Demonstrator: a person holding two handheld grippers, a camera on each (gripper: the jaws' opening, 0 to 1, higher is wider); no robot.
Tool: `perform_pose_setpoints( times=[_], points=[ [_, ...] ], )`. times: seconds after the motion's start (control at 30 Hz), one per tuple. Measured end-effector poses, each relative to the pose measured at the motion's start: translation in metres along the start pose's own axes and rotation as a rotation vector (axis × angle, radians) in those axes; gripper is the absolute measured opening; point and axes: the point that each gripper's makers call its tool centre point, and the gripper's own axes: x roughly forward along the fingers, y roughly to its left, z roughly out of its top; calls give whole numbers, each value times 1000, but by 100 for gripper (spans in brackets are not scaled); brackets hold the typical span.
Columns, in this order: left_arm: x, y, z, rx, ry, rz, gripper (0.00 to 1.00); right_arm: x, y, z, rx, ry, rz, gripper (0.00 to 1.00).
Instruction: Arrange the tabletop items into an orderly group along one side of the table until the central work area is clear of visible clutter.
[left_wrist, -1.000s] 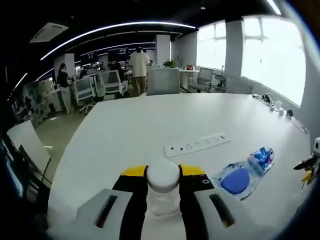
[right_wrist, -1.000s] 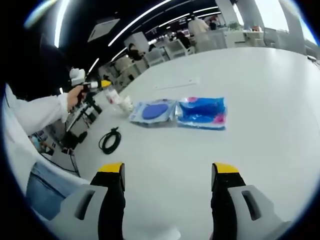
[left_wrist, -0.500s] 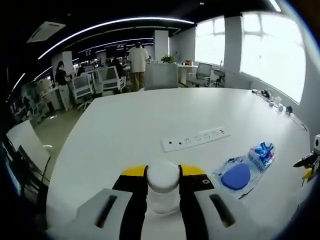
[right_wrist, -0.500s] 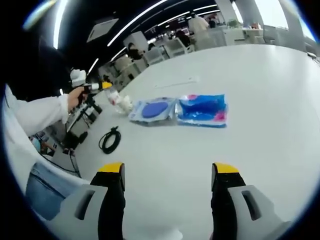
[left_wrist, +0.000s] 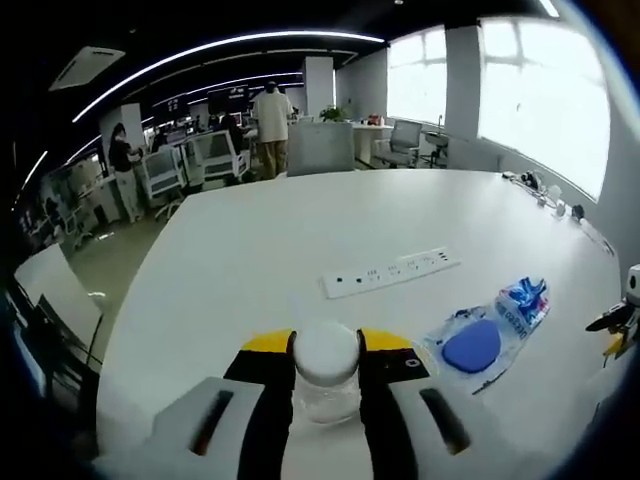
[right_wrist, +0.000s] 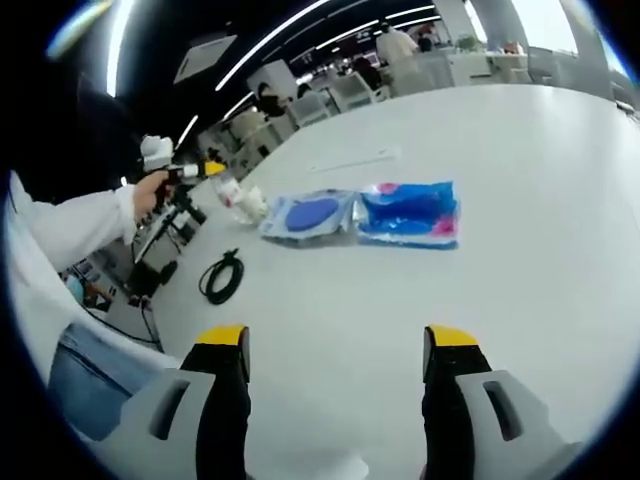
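Between the left tool's (left_wrist: 325, 375) jaws sits a small clear bottle (left_wrist: 325, 375) with a white cap, gripped by its body. It stands roughly upright in that view, cap toward the camera's top, so its long axis runs along the jaws; I cannot tell whether its base touches the white bench (left_wrist: 250, 250) or hangs just above it.

Beyond it in the left gripper view, a white power strip (left_wrist: 390, 272) lies mid-bench, its long axis running left to right with the right end a little farther off. To the right and nearer, a clear packet with a blue disc (left_wrist: 470, 348) lies with its long axis angled from near-left to far-right, and the blue packet (left_wrist: 522, 300) touches or overlaps its far end.

In the right gripper view the right tool (right_wrist: 335, 345) stands with jaws wide apart and nothing between them, above bare bench. Farther on, the disc packet (right_wrist: 308, 215) and the blue packet (right_wrist: 408, 212) lie side by side, edges meeting, long axes left to right. A coiled black cable (right_wrist: 220, 277) rests near the left edge, well apart from the packets. The left tool (right_wrist: 190, 170) shows at far left, held by a hand in a white sleeve, with the bottle (right_wrist: 238, 200) at its tip.

As I judge it, the task is early: the two packets look loosely grouped, but the strip, cable and bottle are scattered, and the strip sits in the central area. Most of the gathering toward one side is left.
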Motion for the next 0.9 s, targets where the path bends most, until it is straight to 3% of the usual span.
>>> perform_pose_setpoints(
  times=[0.3, 0.43, 0.73, 0.9],
  points=[
    [-1, 1, -10, -3, 30, 33, 22, 0, 1, -4, -3, 6, 4, 69],
    [-6, 3, -8, -34, -4, 43, 23, -1, 3, -4, 1, 4, 6, 69],
    [-13, 10, -1, -92, -87, 78, 59, 2, 6, -4, -4, 2, 15, 69],
    [-11, -1, -7, -145, -60, 28, 78, 3, 8, -5, -10, 2, 25, 69]
  ],
)
